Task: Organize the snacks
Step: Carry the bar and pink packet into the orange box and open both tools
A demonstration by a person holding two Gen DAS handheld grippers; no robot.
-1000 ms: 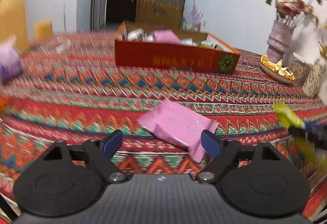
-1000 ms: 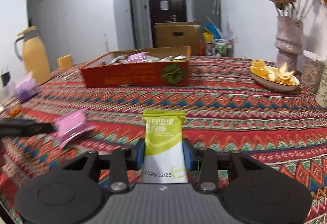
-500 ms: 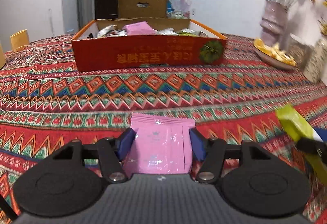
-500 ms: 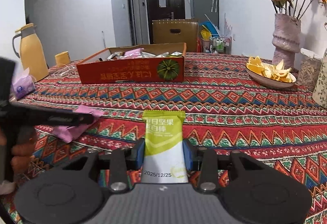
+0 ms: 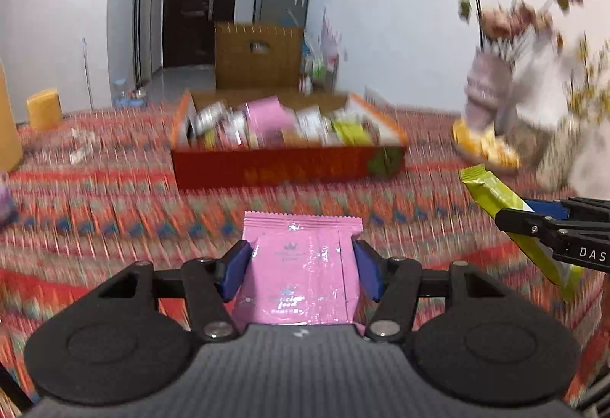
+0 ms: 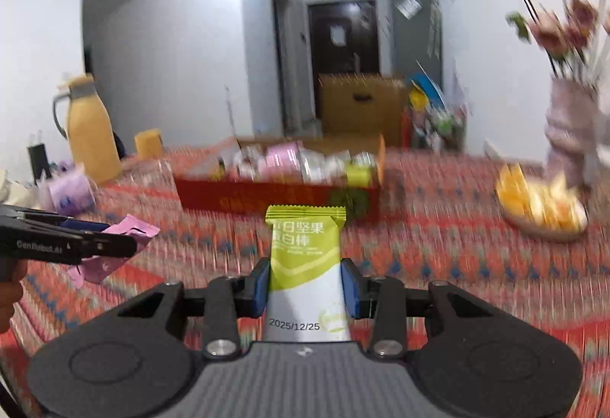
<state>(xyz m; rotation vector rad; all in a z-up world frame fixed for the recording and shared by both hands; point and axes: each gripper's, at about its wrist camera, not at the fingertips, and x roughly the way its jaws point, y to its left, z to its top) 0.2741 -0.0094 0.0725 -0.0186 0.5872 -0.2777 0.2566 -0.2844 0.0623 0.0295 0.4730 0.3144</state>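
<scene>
Left gripper (image 5: 301,271) clamped on pink pack (image 5: 301,273), blue pads pressing both side edges, pack sticking out forward above the worktop (image 5: 114,212). Right gripper (image 6: 305,284) likewise clamped on green bar (image 6: 305,258), held upright between the pads, clear of the cloth. Both aimed toward red box (image 5: 286,166) ahead, already well filled with wrapped snacks.

Likely next: carrying both to the box and dropping them in. Risks, judged from here:
- Thin, slick wrappers gripped only at the edges; could slip or fold under a fast swing, and heavy motion blur suggests speed.
- Two grippers heading for one box side by side; could knock together at the rim.
- Box heaped high; a pack released on top could slide off over the low wall.
- Fruit bowl (image 6: 541,212) and vase (image 6: 572,136) standing near the right side; a wide swing could clip them.

Hard to make out: box contents smeared by blur, single packs not countable. Lower ends of both packs hidden behind the gripper bodies. Free room inside the box not visible. Printing on the box front unreadable.
</scene>
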